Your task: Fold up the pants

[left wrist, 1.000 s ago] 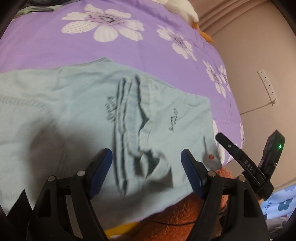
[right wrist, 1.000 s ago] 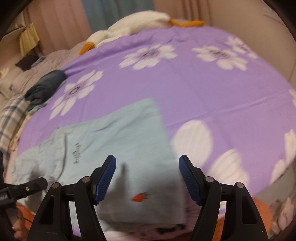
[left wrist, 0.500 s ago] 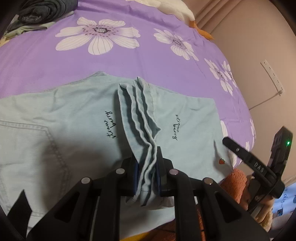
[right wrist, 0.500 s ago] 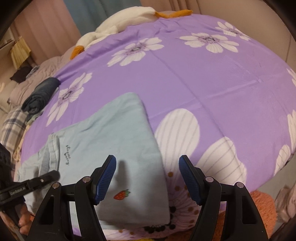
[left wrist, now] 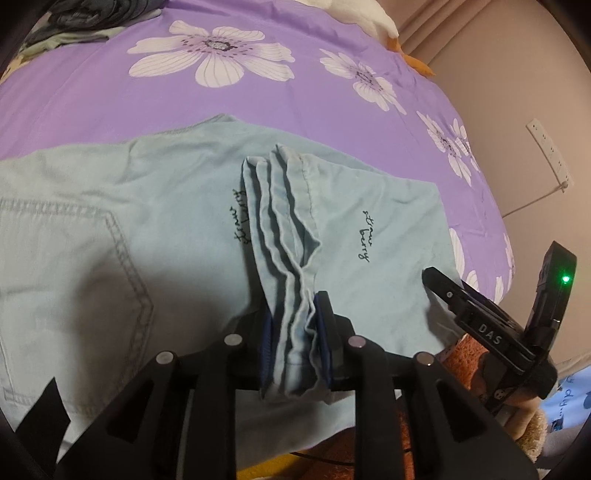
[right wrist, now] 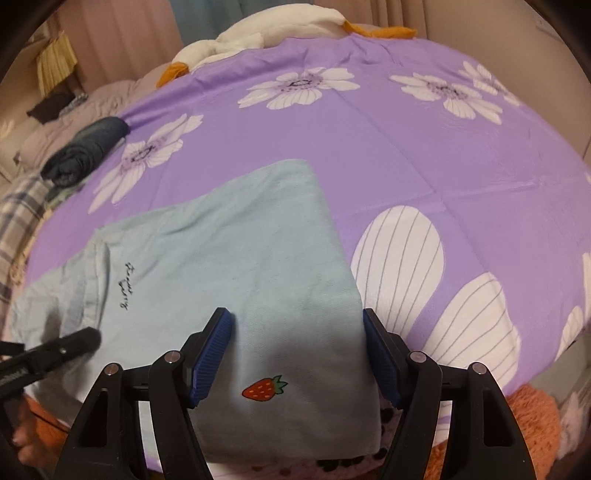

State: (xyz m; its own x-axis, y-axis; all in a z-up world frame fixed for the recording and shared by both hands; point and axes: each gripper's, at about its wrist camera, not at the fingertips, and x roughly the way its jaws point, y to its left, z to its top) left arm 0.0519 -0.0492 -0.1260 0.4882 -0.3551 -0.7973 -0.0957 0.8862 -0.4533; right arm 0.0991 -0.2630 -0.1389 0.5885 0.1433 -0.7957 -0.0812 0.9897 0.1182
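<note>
Pale blue pants (left wrist: 166, 221) lie flat on a purple flowered bedspread (left wrist: 110, 92), with a back pocket at the left and "strawberry" script in the middle. My left gripper (left wrist: 295, 343) is shut on a bunch of the pants' stacked hem edges (left wrist: 284, 221) near the front edge. In the right wrist view the pants (right wrist: 221, 251) show a folded end with a red strawberry print (right wrist: 264, 387). My right gripper (right wrist: 297, 354) is open, its blue pads either side of that end. The right gripper's body shows in the left wrist view (left wrist: 495, 332).
A rolled dark garment (right wrist: 86, 151) and plaid cloth (right wrist: 18, 214) lie at the bed's far left. A white and orange plush toy (right wrist: 277, 27) lies at the far edge. An orange fuzzy thing (right wrist: 528, 424) sits below the bed's front edge. A wall socket (left wrist: 550, 155) is on the right wall.
My left gripper closed from wide open onto the bunched hem edges and has kept hold. My right gripper stayed open and came down closer over the strawberry end.
</note>
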